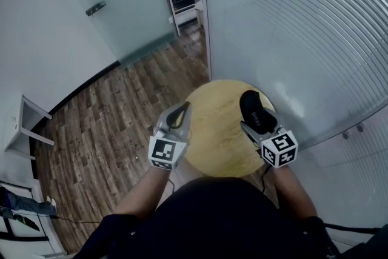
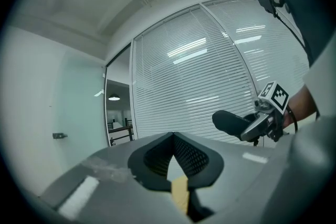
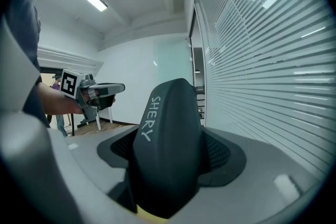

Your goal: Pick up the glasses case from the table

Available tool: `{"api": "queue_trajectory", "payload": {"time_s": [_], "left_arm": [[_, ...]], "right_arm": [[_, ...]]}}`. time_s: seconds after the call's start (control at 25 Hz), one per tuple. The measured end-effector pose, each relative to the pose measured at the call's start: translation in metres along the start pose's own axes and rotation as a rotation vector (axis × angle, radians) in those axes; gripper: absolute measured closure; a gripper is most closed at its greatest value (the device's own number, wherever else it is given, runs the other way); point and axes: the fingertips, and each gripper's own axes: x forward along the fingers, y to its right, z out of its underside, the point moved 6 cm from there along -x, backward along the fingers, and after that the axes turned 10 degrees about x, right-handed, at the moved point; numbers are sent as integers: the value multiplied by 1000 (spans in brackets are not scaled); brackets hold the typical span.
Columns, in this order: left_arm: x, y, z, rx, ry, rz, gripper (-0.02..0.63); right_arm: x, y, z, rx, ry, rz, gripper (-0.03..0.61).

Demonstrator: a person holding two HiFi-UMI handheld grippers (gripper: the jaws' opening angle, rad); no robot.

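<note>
The black glasses case (image 1: 253,108) is clamped in my right gripper (image 1: 255,122), held just above the right side of the round yellow table (image 1: 215,137). In the right gripper view the case (image 3: 168,149) stands between the jaws, its white lettering facing me, and it hides the fingertips. My left gripper (image 1: 180,112) hovers over the table's left edge, jaws shut with nothing in them. In the left gripper view its jaws (image 2: 172,137) meet at the tips, and the right gripper (image 2: 253,127) with the case (image 2: 231,122) shows off to the right.
A glass wall with horizontal blinds (image 1: 291,27) runs close behind and right of the table. A frosted glass door (image 1: 109,3) stands at the back left. Wood floor (image 1: 115,124) lies to the left, with a white stool (image 1: 27,127) by the wall.
</note>
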Motion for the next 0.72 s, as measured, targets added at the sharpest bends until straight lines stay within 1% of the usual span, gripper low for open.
{"api": "queue_trajectory", "payload": {"time_s": [0.44,0.72], "left_arm": [[0,22,3,-12,-27,24,609],[15,37,-1,-34,-43,42,609]], "right_arm": [[-18,11,13,18,-8,6,222],[-27,27,6,34,-14,12,222]]}}
